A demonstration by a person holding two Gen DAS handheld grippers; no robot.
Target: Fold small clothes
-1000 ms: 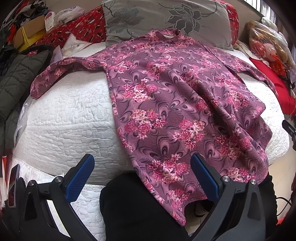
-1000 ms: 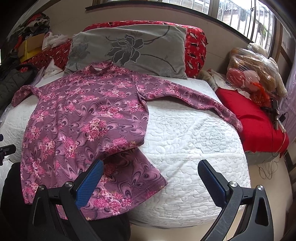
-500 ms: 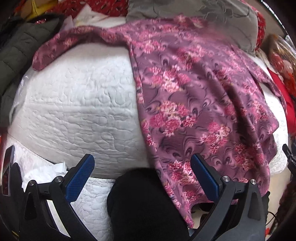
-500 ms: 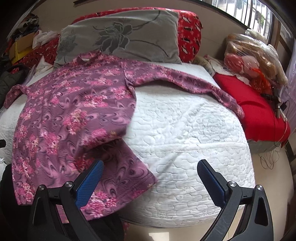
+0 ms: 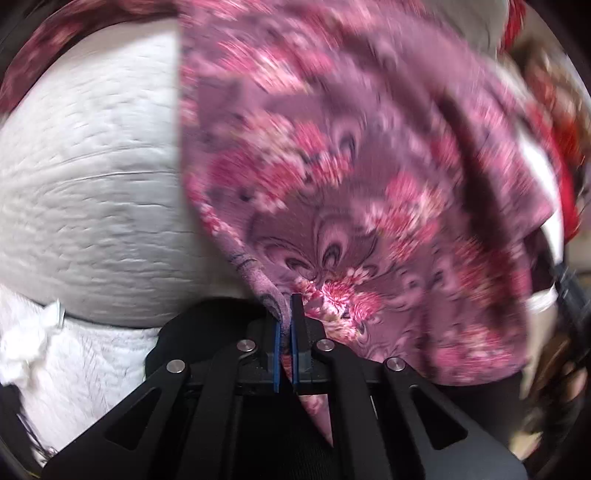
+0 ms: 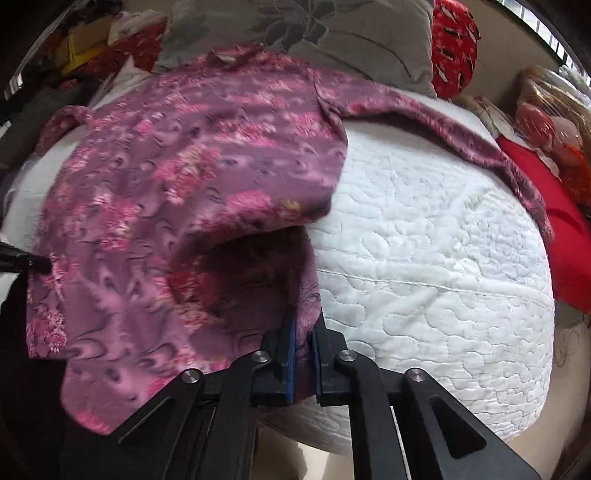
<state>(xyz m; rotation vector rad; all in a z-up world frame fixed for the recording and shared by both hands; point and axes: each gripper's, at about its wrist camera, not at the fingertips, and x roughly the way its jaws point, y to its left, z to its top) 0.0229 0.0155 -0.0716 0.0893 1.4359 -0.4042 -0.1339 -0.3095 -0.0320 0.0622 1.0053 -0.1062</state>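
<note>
The left tool (image 5: pixel 285 325) has just been closing, and it's now pinching the lower hem edge of the purple long-sleeved top with pink flowers (image 5: pixel 332 166), cloth squeezed tight between its blue pads. The right tool (image 6: pixel 303 345) has just snapped closed too, and it's gripping the hem's other corner. The top (image 6: pixel 192 177) is lying spread across the white quilted bed (image 6: pixel 424 258), hem hanging over the near edge, one sleeve trailing right. A grey flower-print pillow (image 6: pixel 332 33) is sitting behind the collar.
</note>
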